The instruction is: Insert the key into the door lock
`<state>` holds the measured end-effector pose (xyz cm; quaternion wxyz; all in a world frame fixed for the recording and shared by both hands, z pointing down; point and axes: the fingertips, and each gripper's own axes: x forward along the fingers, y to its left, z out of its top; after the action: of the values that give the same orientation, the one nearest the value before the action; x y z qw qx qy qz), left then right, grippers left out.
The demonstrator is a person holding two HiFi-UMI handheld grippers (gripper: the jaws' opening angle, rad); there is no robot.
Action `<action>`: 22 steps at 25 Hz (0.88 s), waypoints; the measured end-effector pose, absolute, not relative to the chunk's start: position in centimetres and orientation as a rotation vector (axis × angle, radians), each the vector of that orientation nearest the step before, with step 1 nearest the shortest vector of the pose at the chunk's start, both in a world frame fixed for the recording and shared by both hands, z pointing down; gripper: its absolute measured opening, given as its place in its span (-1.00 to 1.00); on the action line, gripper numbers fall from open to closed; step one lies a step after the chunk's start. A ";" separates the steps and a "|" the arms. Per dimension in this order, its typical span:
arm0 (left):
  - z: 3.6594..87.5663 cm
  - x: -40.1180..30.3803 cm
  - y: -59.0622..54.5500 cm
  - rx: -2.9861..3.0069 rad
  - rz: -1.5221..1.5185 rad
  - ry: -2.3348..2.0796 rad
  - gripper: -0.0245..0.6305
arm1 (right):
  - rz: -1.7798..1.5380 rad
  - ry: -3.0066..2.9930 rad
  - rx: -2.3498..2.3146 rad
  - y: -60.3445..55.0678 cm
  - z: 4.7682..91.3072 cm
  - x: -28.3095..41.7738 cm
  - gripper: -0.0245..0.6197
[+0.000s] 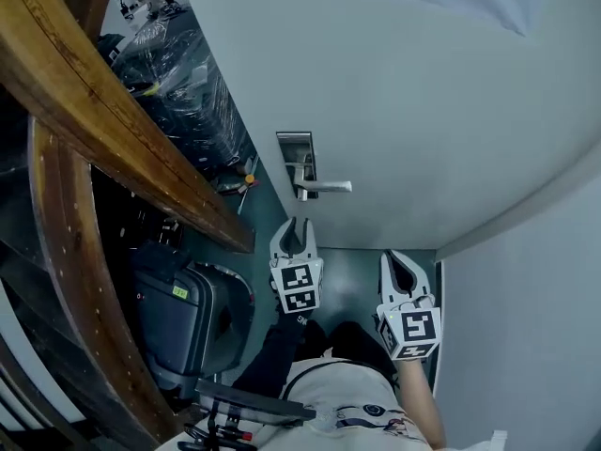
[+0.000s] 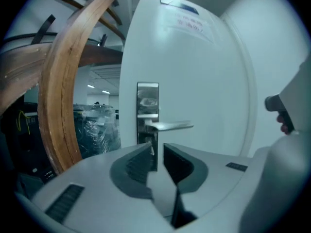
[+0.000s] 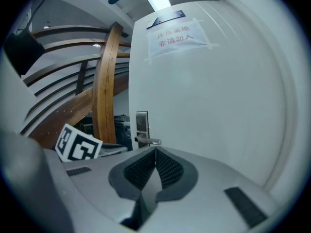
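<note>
At the door's [image 1: 423, 101] left edge sits the lock plate [image 1: 296, 153], just ahead of the left gripper [image 1: 295, 233], whose jaws stand slightly parted with nothing between them. The right gripper [image 1: 404, 269] is clenched and empty (no key shows in any of 3 views). The likely risk is reaching the lock keyless, or knocking the handle [image 1: 329, 187].
</note>
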<state>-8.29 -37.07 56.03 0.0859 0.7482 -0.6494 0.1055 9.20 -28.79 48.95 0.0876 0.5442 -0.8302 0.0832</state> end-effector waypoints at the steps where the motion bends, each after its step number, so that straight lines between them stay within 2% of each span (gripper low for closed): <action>1: 53.8 -7.7 -35.9 2.264 0.283 -1.930 -0.93 | 0.245 -2.484 1.616 -28.9 47.4 8.8 -0.90; 5: 46.2 -7.5 -33.1 2.345 0.196 -1.938 -0.92 | 0.210 -2.548 1.570 -28.8 42.0 6.1 -0.90; 10: 40.8 -8.9 -32.3 2.356 0.126 -1.990 -0.93 | 0.142 -2.604 1.540 -28.3 37.9 3.9 -0.90; 22: 37.6 -9.2 -31.6 2.366 0.092 -2.029 -0.92 | 0.062 -2.634 1.624 -29.3 35.0 4.1 -0.90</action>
<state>-9.21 -31.63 37.63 0.0117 0.7588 -0.6506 0.0296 4.14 -29.30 35.04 0.0233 0.5244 -0.8509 0.0202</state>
